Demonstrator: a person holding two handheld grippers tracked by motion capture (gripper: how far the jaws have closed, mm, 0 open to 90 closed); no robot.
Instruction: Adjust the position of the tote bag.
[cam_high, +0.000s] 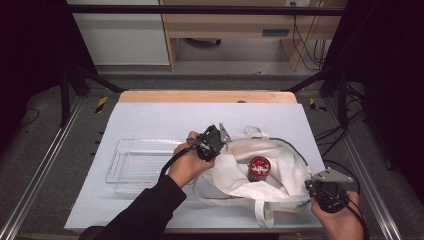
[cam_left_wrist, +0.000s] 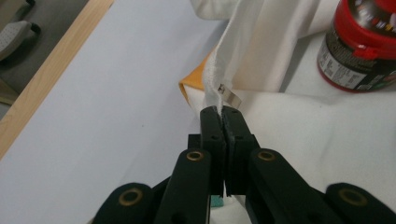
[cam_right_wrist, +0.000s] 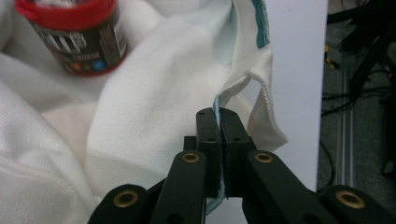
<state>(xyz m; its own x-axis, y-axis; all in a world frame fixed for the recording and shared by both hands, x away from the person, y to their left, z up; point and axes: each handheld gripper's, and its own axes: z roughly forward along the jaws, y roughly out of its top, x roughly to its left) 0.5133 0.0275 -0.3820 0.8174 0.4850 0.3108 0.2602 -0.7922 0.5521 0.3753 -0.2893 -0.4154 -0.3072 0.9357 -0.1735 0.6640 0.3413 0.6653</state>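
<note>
A white cloth bag (cam_high: 235, 175) lies open on the white mat, right of centre. A jar with a red lid and dark label (cam_high: 258, 168) lies inside its mouth. My left gripper (cam_high: 212, 155) is shut on the bag's left rim; in the left gripper view the jaws (cam_left_wrist: 223, 112) pinch the white hem (cam_left_wrist: 261, 51), with the jar (cam_left_wrist: 359, 46) beyond at the right. My right gripper (cam_high: 311, 189) is shut on the bag's right rim near the mat's edge. In the right gripper view the jaws (cam_right_wrist: 218, 114) clamp the teal-edged hem (cam_right_wrist: 154, 107), with the jar (cam_right_wrist: 79, 37) at upper left.
A clear plastic tray (cam_high: 120, 165) sits on the mat left of the bag, beside my left hand. Something orange (cam_left_wrist: 194, 81) peeks from under the bag. The table's wooden edge (cam_high: 200, 96) runs along the far side, with metal rails (cam_high: 45, 165) on both flanks.
</note>
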